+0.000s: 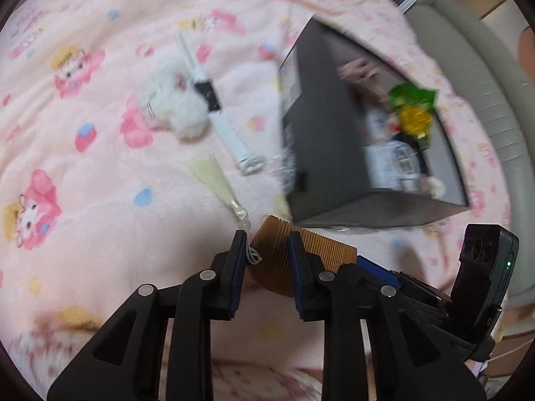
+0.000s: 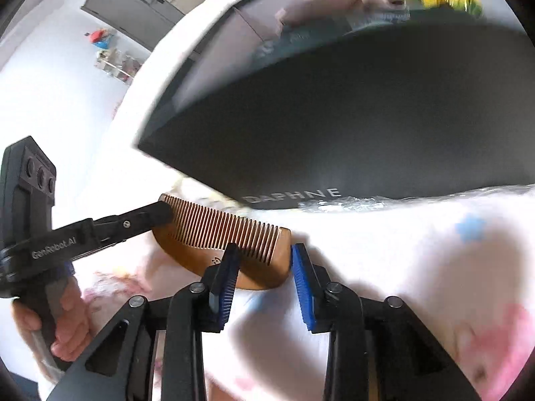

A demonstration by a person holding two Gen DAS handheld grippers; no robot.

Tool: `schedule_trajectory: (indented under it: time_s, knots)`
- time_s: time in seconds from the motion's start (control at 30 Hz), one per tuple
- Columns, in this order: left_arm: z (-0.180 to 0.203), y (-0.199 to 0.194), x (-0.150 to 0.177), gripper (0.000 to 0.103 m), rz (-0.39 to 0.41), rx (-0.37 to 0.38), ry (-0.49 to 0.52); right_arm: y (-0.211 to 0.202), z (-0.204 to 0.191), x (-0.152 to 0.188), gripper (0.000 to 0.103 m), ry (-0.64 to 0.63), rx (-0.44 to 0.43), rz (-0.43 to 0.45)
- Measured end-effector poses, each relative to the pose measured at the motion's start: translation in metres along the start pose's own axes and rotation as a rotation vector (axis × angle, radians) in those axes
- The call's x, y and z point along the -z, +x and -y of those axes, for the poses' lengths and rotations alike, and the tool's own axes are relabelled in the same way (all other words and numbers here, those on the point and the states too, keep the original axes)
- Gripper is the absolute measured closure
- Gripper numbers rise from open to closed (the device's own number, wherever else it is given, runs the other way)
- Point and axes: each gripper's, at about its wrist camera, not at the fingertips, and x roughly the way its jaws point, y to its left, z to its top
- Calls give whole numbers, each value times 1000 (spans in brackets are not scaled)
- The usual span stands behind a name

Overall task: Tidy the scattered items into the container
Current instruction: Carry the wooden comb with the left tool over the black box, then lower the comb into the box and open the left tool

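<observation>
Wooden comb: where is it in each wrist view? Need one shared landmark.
Left wrist: wooden comb low centre, between the left gripper fingers.
Right wrist: comb centre-left, its right end between the right gripper pads.
Shared landmark: dark box.

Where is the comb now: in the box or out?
Out: the comb is held by the left gripper, beside the box.

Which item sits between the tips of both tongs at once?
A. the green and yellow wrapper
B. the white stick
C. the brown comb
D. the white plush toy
C: the brown comb lies across the left tongs and the right tongs, beside the dark box.
</observation>
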Motion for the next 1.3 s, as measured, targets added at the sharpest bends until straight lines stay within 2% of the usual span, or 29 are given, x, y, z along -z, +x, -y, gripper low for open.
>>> schedule_trajectory:
  time_s: [0.07, 0.1, 0.13, 0.17, 0.2, 0.3, 0.33, 0.43, 0.47, 0.5, 0.57, 0.7, 0.77, 0.9, 1.3]
  knots:
    - [7, -17, -1, 80, 42, 34, -1, -33, 2, -4, 74, -36, -6, 40]
    - [11, -24, -1, 80, 61, 50, 0, -65, 24, -2, 74, -61, -9, 61]
    - [17, -34, -4, 80, 84, 69, 3, -63, 2, -7, 74, -79, -12, 81]
    - [22, -43, -9, 80, 106, 83, 9, -73, -2, -4, 74, -93, -23, 101]
    - [29, -53, -15, 80, 129, 97, 16, -66, -20, -27, 74, -100, -37, 125]
    - [49, -71, -41, 80, 182, 142, 33, -85, -29, -76, 74, -145, -71, 192]
    - [56, -71, -51, 80, 176, 150, 42, -74, -43, -106, 74, -152, -65, 201]
    - [77, -60, -82, 79, 158, 169, 50, -92, -29, -145, 74, -187, -25, 247]
    - [84, -56, -88, 78, 158, 165, 55, -86, -27, -157, 74, -192, -21, 259]
    - [91, -50, -94, 78, 159, 160, 58, -89, -19, -166, 74, -192, -18, 275]
    - [102, -32, -104, 78, 138, 170, 61, -96, -3, -162, 74, -170, -22, 288]
    - [113, 8, -119, 78, 86, 166, 58, -90, 40, -159, 74, -84, -33, 247]
    - [118, 29, -122, 78, 59, 166, 54, -88, 51, -159, 74, -65, 13, 220]
    - [122, 66, -127, 76, 15, 117, 46, -64, 61, -169, 74, -50, 94, 184]
    - [117, 108, -131, 74, -69, -1, 51, -26, 68, -171, 74, -54, 162, 43]
